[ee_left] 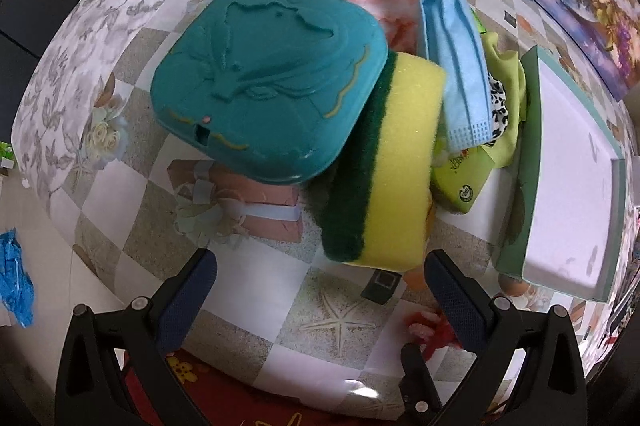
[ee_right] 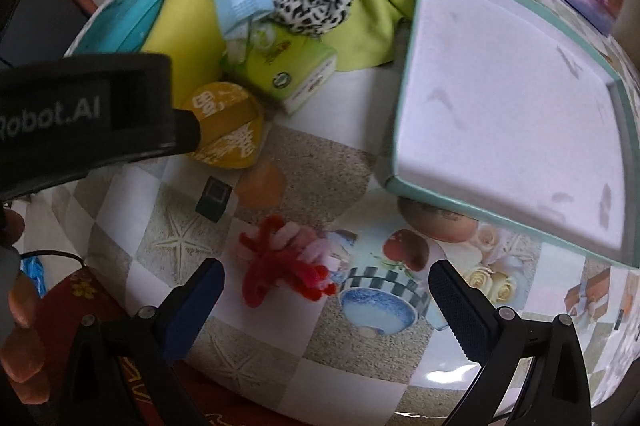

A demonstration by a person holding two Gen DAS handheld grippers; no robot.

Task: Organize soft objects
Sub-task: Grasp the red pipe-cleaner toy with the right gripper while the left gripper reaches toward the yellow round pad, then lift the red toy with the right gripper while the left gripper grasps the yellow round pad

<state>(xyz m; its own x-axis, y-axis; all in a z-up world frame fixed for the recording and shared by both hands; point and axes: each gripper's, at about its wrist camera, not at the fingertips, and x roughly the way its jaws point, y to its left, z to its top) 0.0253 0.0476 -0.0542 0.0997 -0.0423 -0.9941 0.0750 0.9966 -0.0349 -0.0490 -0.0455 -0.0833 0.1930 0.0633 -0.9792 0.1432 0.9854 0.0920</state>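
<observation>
bench (ee_right: 304, 342): covered in a busy patterned oilcloth, everything's piled toward the far side

tray (ee_right: 516, 130): big white tray with a teal rim, sitting on the right, nothing in it yet. I'd guess that's where the soft stuff ends up

teal lid thing (ee_left: 268, 82): hard plastic, leaning on the sponge, so not one of the soft ones imo

sponge (ee_left: 396, 162): yellow with a green scrubby side, propped on its edge between the teal piece and the mask. Looks light and squishy; pinch it across the thickness and it should hold fine, just don't crush it

green cloth (ee_right: 372, 14): limp and crumpled next to the tray, you'd have to grab a bunched fold

face mask (ee_left: 456, 66): blue, floppy, draped over the pile. Weighs nothing and will probably dangle

leopard scrunchie (ee_right: 312, 2): tucked just under the mask

red and pink fuzzy thing (ee_right: 288, 266): lying alone near the bench's front edge, soft and springy by the look of it

left claw (ee_left: 320, 290): wide apart, holding nothing, just short of the sponge's near end

right claw (ee_right: 326, 302): also spread wide and empty, with the fuzzy thing roughly between its fingers but not touching them
</observation>
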